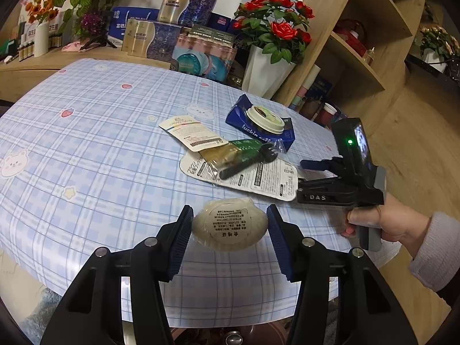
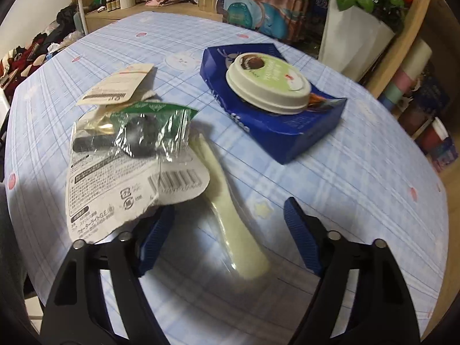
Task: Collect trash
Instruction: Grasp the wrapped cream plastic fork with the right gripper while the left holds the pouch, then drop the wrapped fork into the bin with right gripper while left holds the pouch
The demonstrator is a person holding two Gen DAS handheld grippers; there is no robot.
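My left gripper is shut on a round pale wrapped puck with a printed label, held just above the table's near edge. On the checked tablecloth lies a white printed backing card under a black fork in a green-and-clear wrapper. My right gripper stands open at the card's right end. Its left pad sits beneath the card's torn corner, and a pale elongated plastic piece lies between the pads, untouched.
A blue coffee bag bears a white cup lid. A paper tag lies beside the fork. A white vase of red roses, stacked boxes and a wooden shelf crowd the far edge.
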